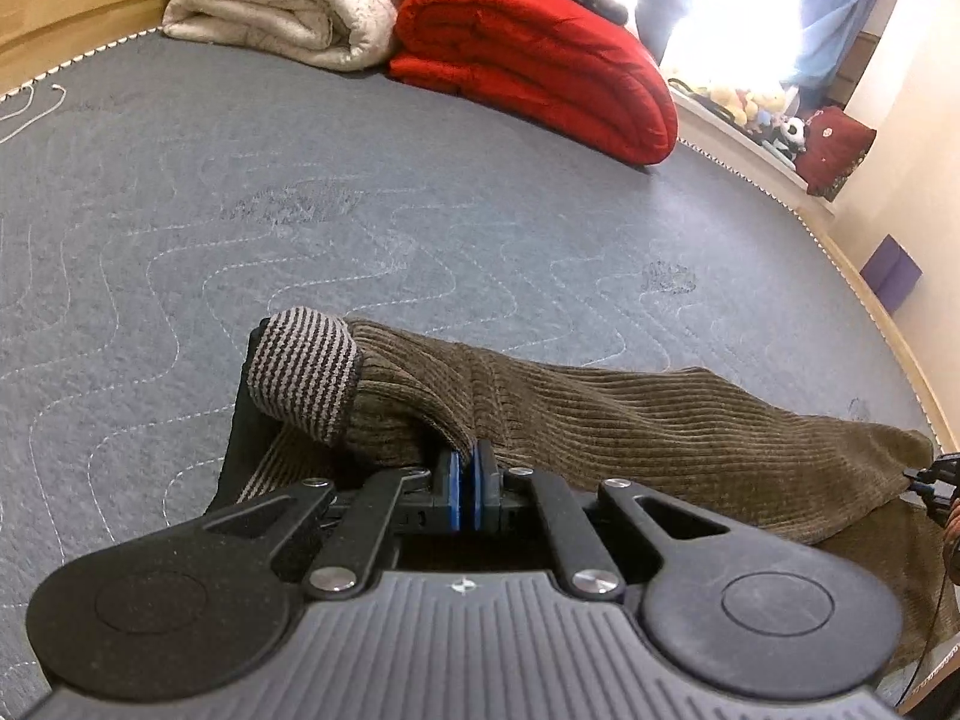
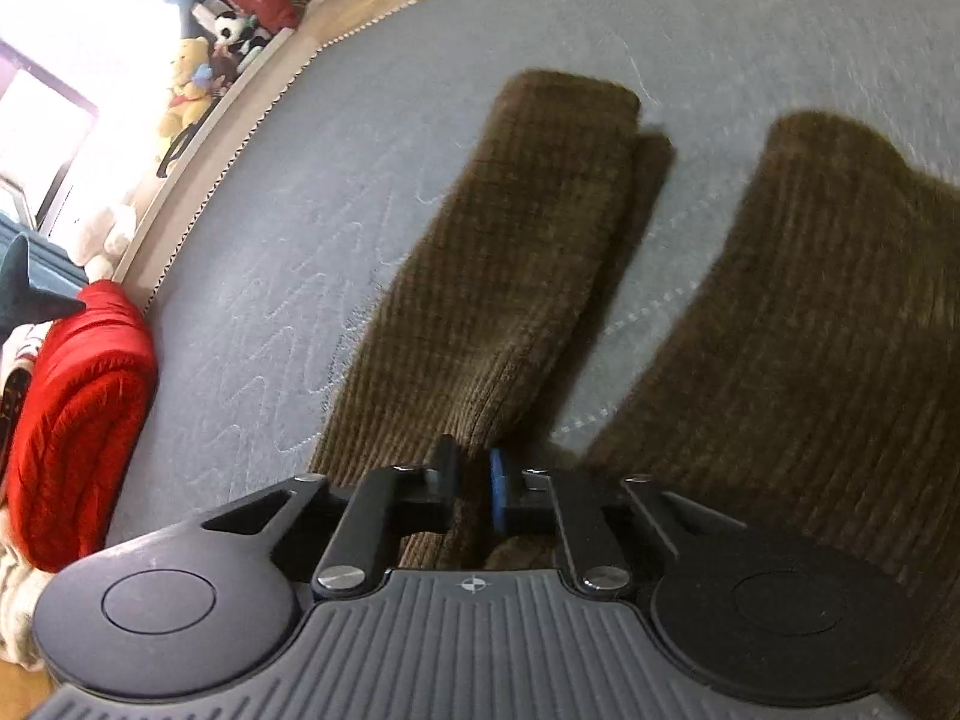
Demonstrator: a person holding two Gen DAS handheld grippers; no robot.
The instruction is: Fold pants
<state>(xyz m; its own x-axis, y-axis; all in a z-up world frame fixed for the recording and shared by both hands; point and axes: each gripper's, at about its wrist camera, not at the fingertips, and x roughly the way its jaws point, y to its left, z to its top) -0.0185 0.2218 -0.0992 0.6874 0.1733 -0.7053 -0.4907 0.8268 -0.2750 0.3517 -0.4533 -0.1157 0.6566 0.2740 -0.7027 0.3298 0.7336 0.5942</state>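
Brown corduroy pants point(image 1: 630, 420) lie on a grey quilted mattress point(image 1: 360, 210). Their striped waistband point(image 1: 303, 375) is turned over at the left. My left gripper point(image 1: 467, 468) is shut on the pants near the waistband. In the right wrist view the pants point(image 2: 516, 252) hang with two legs spread apart, the right leg point(image 2: 810, 312) closer to the camera. My right gripper point(image 2: 474, 480) is shut on the pants fabric at the base of the left leg. The right gripper also shows at the right edge of the left wrist view point(image 1: 936, 477).
A folded red quilt point(image 1: 540, 60) and a folded cream blanket point(image 1: 282, 6) lie at the far end of the mattress. Stuffed toys point(image 1: 756, 108) sit on a ledge by a bright window. The wooden bed frame point(image 1: 60, 12) borders the mattress.
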